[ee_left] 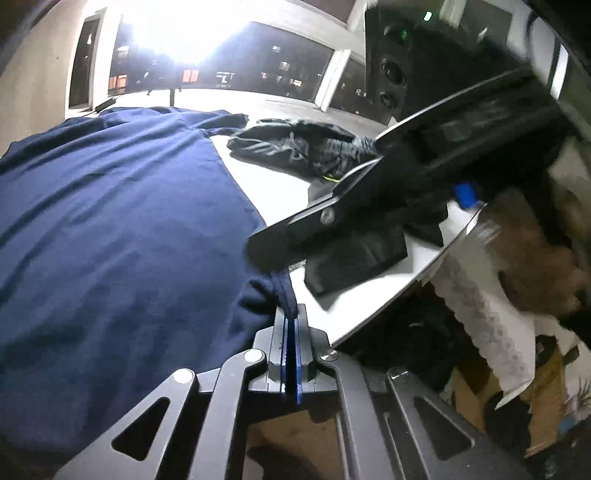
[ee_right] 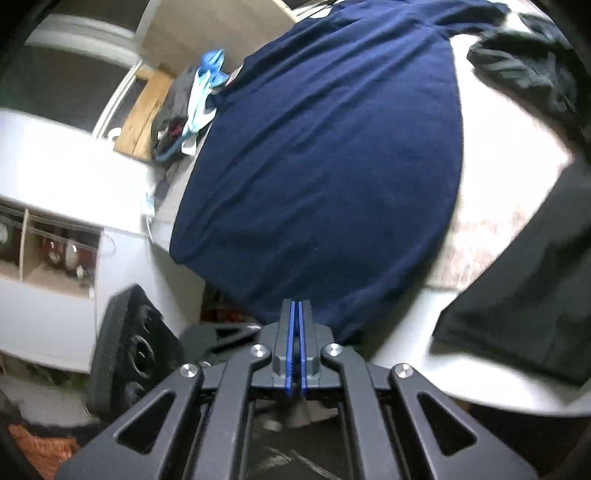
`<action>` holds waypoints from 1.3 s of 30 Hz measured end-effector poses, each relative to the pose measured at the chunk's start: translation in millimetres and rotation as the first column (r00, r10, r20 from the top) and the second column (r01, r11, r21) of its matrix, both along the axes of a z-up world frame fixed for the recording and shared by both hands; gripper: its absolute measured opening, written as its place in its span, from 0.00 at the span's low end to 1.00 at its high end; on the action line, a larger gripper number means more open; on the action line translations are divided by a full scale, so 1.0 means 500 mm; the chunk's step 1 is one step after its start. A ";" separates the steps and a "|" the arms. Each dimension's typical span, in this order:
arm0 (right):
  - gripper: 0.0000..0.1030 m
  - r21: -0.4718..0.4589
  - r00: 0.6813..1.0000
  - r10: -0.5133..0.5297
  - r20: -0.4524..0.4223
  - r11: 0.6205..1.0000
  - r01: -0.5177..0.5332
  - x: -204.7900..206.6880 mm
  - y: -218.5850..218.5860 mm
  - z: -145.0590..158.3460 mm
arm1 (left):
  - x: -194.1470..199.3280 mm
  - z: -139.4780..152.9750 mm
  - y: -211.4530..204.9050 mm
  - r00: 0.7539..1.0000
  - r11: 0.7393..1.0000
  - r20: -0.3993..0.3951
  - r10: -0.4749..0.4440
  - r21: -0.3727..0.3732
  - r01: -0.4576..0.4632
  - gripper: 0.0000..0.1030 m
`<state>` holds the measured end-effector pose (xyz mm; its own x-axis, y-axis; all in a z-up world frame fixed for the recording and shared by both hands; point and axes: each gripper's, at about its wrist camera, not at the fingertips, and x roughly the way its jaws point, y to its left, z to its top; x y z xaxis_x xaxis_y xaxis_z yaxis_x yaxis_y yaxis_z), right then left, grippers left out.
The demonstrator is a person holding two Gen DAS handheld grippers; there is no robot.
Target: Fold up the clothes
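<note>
White table point(ee_left: 369, 299): navy shirt point(ee_left: 110, 206) spread flat; black garments point(ee_left: 295, 147) crumpled beside it.

Dark night-time windows point(ee_left: 280, 70) with white frames line the far wall, a glaring lamp reflection point(ee_left: 184, 33) washing over them. A white cubby shelf unit point(ee_right: 48, 251) stands beside a black speaker point(ee_right: 136, 343); a wooden board point(ee_right: 142, 114) leans nearby.
</note>
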<state>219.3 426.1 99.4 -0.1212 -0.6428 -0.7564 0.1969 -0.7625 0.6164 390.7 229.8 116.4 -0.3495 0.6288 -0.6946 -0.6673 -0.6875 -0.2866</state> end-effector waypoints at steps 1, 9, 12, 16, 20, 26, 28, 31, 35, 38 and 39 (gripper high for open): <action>0.16 0.024 1.000 -0.020 -0.021 0.999 0.020 -0.027 0.012 0.008 | -0.002 0.009 -0.005 1.000 1.000 -0.010 -0.002 -0.005 0.002 0.02; 0.43 0.268 0.900 -0.315 -0.301 0.878 0.397 -0.380 0.209 0.039 | -0.042 0.063 -0.030 0.999 1.000 0.028 -0.021 0.008 0.021 0.02; 0.43 0.247 0.862 -0.446 -0.241 0.831 0.499 -0.506 0.277 -0.003 | -0.059 0.064 -0.022 0.997 0.998 0.047 -0.057 -0.002 0.057 0.02; 0.43 0.252 0.820 -0.546 -0.173 0.780 0.572 -0.596 0.352 -0.057 | -0.082 0.037 -0.001 0.989 0.995 0.115 -0.098 -0.005 0.099 0.02; 0.53 0.218 0.821 -0.545 -0.168 0.792 0.571 -0.629 0.363 -0.072 | -0.090 0.019 0.014 0.974 0.990 0.175 -0.143 0.040 0.138 0.02; 0.02 0.187 0.869 -0.456 -0.195 0.852 0.489 -0.643 0.334 -0.073 | -0.087 -0.020 0.029 0.959 0.985 0.228 -0.167 0.066 0.156 0.02; 0.02 0.157 0.866 -0.450 -0.219 0.859 0.487 -0.640 0.324 -0.048 | -0.075 -0.032 0.040 0.949 0.980 0.246 -0.197 0.072 0.185 0.02; 0.02 0.103 0.855 -0.454 -0.252 0.866 0.490 -0.630 0.299 0.012 | -0.058 -0.045 0.052 0.936 0.972 0.262 -0.234 0.081 0.220 0.03; 0.02 0.106 0.872 -0.384 -0.304 0.896 0.431 -0.627 0.219 0.091 | -0.058 -0.044 0.038 0.940 0.974 0.262 -0.218 0.113 0.195 0.03; 0.02 0.094 0.895 -0.314 -0.316 0.929 0.359 -0.660 0.110 0.132 | -0.070 -0.041 0.018 0.946 0.978 0.266 -0.187 0.142 0.153 0.03; 0.02 0.094 0.914 -0.265 -0.307 0.947 0.307 -0.682 0.056 0.138 | -0.073 -0.041 0.015 0.948 0.979 0.263 -0.181 0.143 0.148 0.03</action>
<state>-121.9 453.9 168.2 -0.5086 -0.4406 -0.7398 0.1098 -0.8854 0.4518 354.2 237.1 95.7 -0.0415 0.7458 -0.6648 -0.6526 -0.5241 -0.5472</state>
